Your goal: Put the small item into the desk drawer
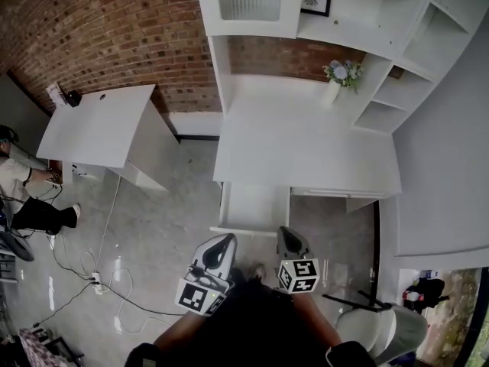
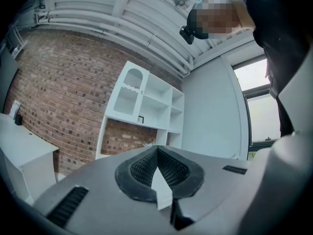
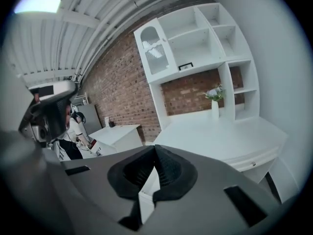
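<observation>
The white desk (image 1: 306, 144) stands under a white shelf unit, and its drawer (image 1: 254, 207) is pulled out at the front left, its white inside showing nothing I can make out. No small item shows in any view. My left gripper (image 1: 226, 241) and right gripper (image 1: 287, 234) hover side by side just in front of the drawer, above the floor. In the left gripper view the left gripper (image 2: 156, 148) has its black pads meeting at the tip, with nothing between them. The right gripper (image 3: 155, 147) is likewise shut and empty, pointing at the desk (image 3: 220, 136).
A vase of flowers (image 1: 340, 79) stands at the desk's back right, and a small framed picture (image 1: 315, 2) sits on the shelf above. A second white desk (image 1: 99, 125) is at left with a seated person (image 1: 23, 186) beside it. Cables (image 1: 99, 281) cross the floor; a white chair (image 1: 382, 331) is at lower right.
</observation>
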Demonstrator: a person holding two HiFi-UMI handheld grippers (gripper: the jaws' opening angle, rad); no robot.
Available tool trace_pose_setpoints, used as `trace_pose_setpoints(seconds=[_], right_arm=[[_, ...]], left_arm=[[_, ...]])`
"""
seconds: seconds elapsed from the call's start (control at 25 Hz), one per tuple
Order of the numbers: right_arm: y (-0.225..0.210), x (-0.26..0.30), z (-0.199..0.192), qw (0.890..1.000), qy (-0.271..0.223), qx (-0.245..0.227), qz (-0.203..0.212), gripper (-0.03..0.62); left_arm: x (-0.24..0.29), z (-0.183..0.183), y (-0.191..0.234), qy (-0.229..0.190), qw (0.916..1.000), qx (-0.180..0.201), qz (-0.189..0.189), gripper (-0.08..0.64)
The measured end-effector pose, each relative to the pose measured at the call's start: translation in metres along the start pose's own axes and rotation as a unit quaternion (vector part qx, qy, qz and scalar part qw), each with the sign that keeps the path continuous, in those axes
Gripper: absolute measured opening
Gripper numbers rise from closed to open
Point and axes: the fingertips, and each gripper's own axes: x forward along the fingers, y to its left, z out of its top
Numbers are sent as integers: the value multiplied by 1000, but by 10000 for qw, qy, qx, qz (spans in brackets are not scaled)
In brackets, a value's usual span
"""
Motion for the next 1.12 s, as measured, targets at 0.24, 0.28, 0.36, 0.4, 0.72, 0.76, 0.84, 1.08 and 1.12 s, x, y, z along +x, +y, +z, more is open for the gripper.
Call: trace_pose_setpoints(seconds=[0.24,0.28,0.36,0.4,0.72,0.76,0.84,1.08,1.12], right_arm=[[28,-38,31,9994,-340,-62,19,14],[32,-42,35,9992,-396,-72,-6,14],[41,-49,43,9987,-499,-115,-62,14],[45,-51,47,9984,-539,-153,-87,14],[59,-51,59,9968,-770,-189,-49,14],[60,-50,60,9967,-792,-196,-46,14],[62,-48,61,9963,-832,-198,-62,14],[67,-44,62,9966,-800,-201,-70,14],[68,-44,61,9967,-785,-212,-72,14]], left_arm=[[-9,5,14,-9,9999,-133,79,20],[-10,4,16,6,9999,-146,64,20],[-11,4,21,30,9999,-163,28,20],[-12,4,24,42,9998,-173,14,20],[-14,1,35,28,9997,-259,-46,20],[-15,0,35,26,9996,-259,-57,20],[-17,-1,36,27,9997,-231,-83,20],[-23,0,41,19,9999,-128,-50,20],[-23,0,42,23,9999,-124,-47,20]])
